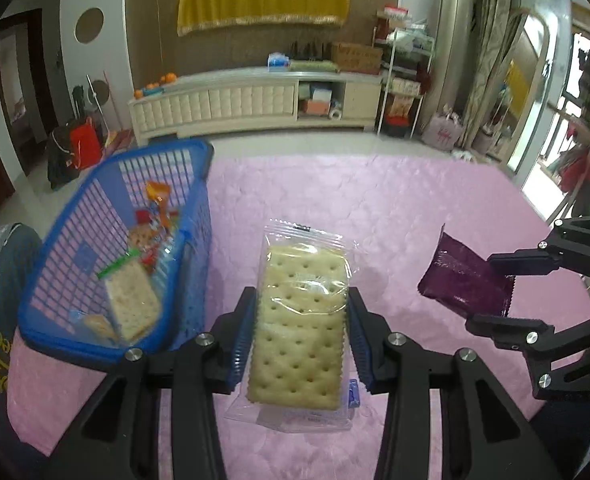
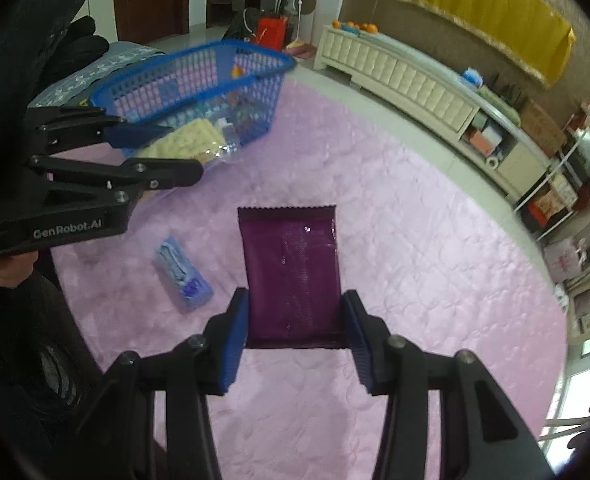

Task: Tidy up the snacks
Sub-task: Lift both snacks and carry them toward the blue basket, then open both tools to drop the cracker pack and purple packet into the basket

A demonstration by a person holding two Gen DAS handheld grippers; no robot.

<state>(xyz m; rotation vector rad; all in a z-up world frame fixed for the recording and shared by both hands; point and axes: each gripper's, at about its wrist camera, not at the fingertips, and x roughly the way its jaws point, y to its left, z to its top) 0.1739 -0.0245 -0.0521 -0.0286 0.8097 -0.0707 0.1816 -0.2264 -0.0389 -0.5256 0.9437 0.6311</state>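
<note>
While the left gripper (image 1: 299, 320) clamps a clear-wrapped cracker pack (image 1: 301, 320) by its long sides, lifted above the pink cloth (image 1: 395, 208), the right gripper (image 2: 295, 320) pinches a purple packet (image 2: 291, 272) the same way, also off the cloth. Left of both stands a blue basket (image 1: 199, 216) holding more snacks, and a small blue pack (image 2: 183, 276) lies on the cloth.

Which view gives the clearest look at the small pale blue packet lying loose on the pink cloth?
The right wrist view: the small pale blue packet lies fully exposed on the pink cloth. In the left wrist view only a blue sliver shows beside the clear-wrapped cracker pack.
</note>
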